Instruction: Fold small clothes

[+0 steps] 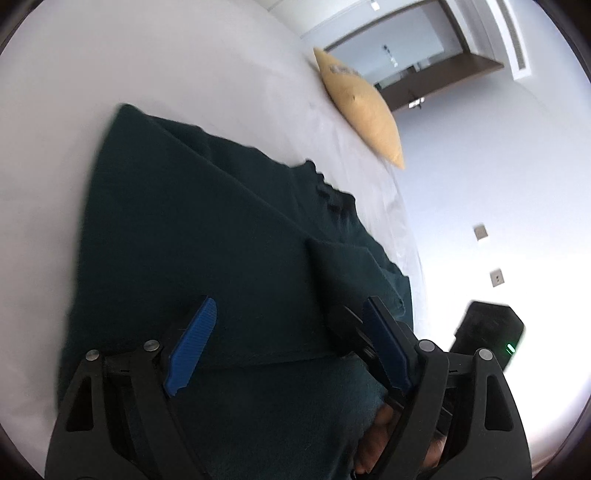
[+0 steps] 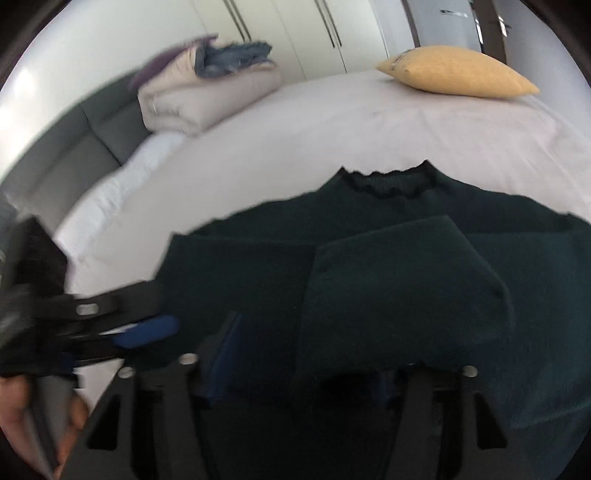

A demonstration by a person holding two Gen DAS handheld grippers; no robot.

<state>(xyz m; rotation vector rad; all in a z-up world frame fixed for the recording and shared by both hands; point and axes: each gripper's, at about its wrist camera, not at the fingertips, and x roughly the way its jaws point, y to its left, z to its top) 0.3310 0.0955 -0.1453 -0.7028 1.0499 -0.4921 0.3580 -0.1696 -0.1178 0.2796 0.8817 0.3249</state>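
The left hand-held gripper (image 1: 286, 341) points down and forward over the garment. Its blue pads (image 1: 192, 347) stand well apart, with nothing clamped between them; dark fabric lies below the gap. The right hand-held gripper (image 2: 295, 369) also tilts downward. Its jaws stand apart; a folded flap of the garment hangs across the front of them, hiding the right pad, and the view is blurred, so contact with the cloth cannot be confirmed. In the right wrist view, the left hand-held gripper appears at the left edge, held in a person's hand (image 2: 22, 417).

The dark green sweater (image 2: 369, 258) lies flat on the bed (image 2: 332, 122), collar away from the grippers. The collar has a scalloped edge. One sleeve (image 2: 399, 295) is folded inward across the body of the garment.

The bed carries a plain white sheet. A yellow pillow (image 2: 458, 74) rests near the far edge. A folded pale duvet (image 2: 207, 99) with blue cloth on top sits at the far left corner, against a grey headboard (image 2: 74, 147). White wardrobe doors (image 2: 288, 33) stand behind the bed.
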